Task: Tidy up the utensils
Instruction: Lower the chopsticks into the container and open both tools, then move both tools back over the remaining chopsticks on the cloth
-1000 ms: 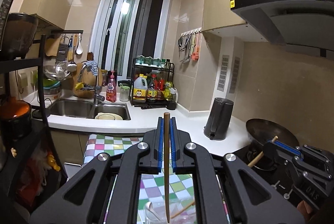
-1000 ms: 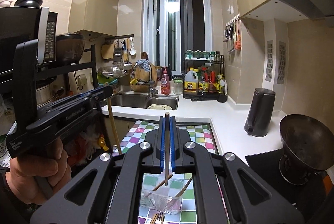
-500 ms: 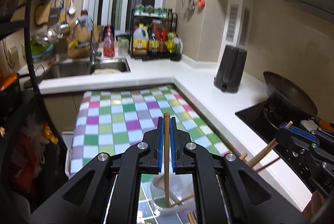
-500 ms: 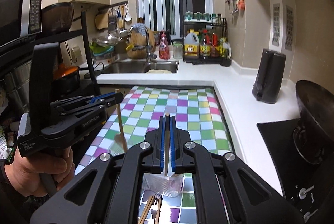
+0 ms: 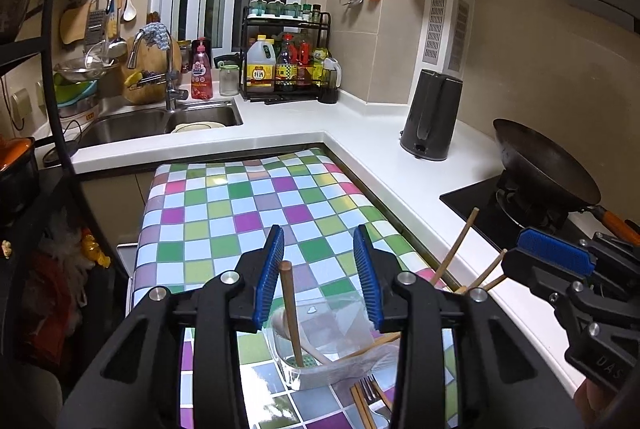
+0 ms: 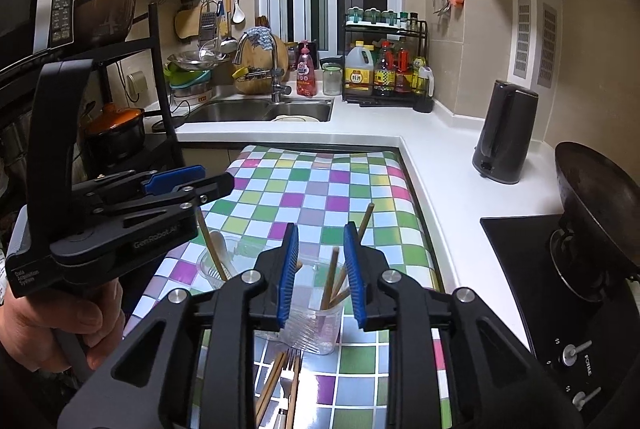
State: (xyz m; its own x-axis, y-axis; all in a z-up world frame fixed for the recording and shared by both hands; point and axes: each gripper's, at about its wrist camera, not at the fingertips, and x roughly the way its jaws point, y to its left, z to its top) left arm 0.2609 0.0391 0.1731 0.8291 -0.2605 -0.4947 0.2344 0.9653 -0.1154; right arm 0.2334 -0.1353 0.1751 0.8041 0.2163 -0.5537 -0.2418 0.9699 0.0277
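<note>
Both tools have just been opening: the left tool (image 5: 318,269) stands parted around a chopstick (image 5: 291,313) resting in a cup (image 5: 320,369) below, the right tool (image 6: 321,261) parted above another cup (image 6: 316,325) holding chopsticks (image 6: 330,279) on the desk (image 6: 320,185).

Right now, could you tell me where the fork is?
In the right wrist view the fork lies on the checkered cloth, low centre, among loose chopsticks before the clear cup.

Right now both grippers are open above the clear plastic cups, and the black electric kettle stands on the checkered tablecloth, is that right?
Not quite: the right wrist view shows the black electric kettle on the white countertop, not the checkered tablecloth. The left gripper and right gripper are open above the clear plastic cups.
</note>
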